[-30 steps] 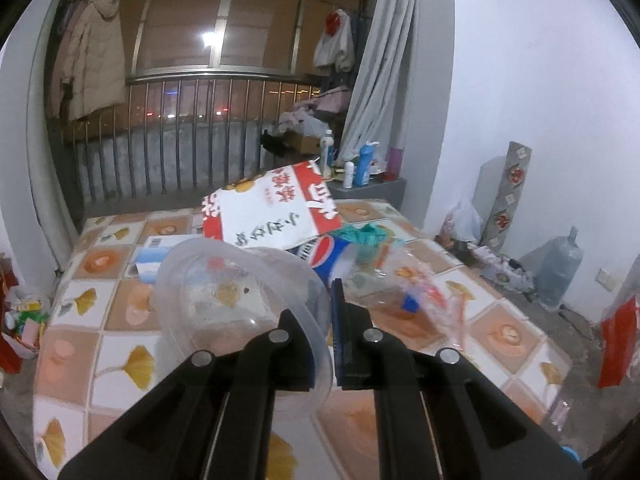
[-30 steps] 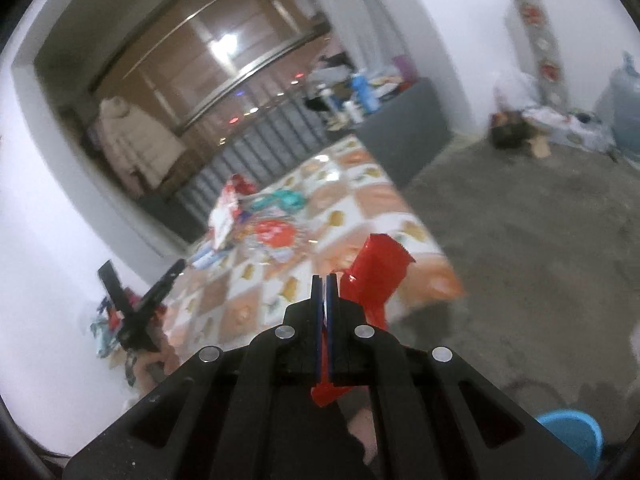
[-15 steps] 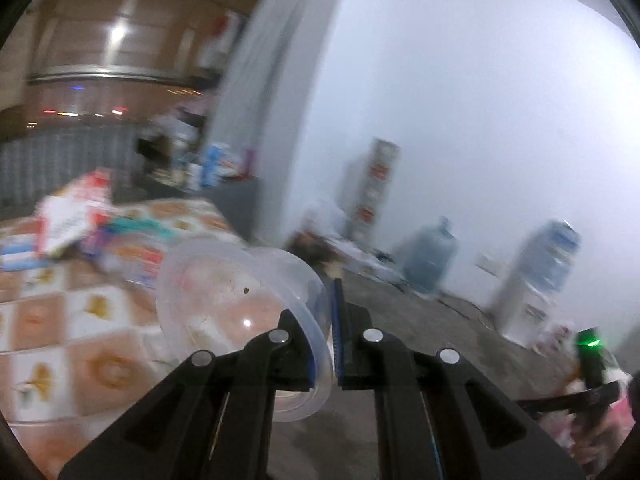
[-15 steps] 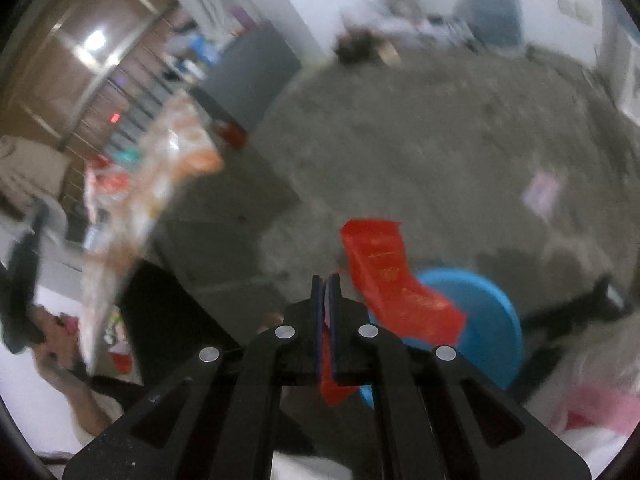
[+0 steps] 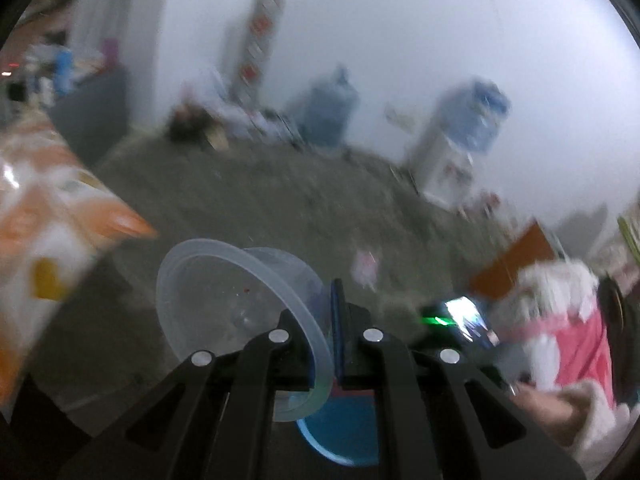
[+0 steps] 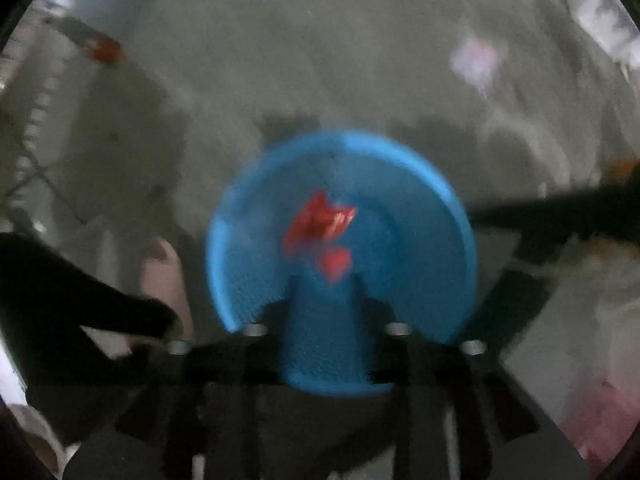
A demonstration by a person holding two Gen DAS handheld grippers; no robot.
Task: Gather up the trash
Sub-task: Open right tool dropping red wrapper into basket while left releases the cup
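the clear bowl (image 5: 240,304) is pinched by its rim between the jaws of the left gripper (image 5: 326,344), tilted on edge above the bin (image 5: 340,436), whose blue rim shows just beneath the fingers. bare concrete floor (image 5: 256,200) lies open around it; the table (image 5: 44,232) edge sits well off to the left. only the right wrist view looks straight down into the bin (image 6: 400,208), where a red wrapper (image 6: 316,220) lies or falls in the middle, blurred. the right gripper (image 6: 324,328) hangs over the near rim, jaws spread apart and holding nothing.
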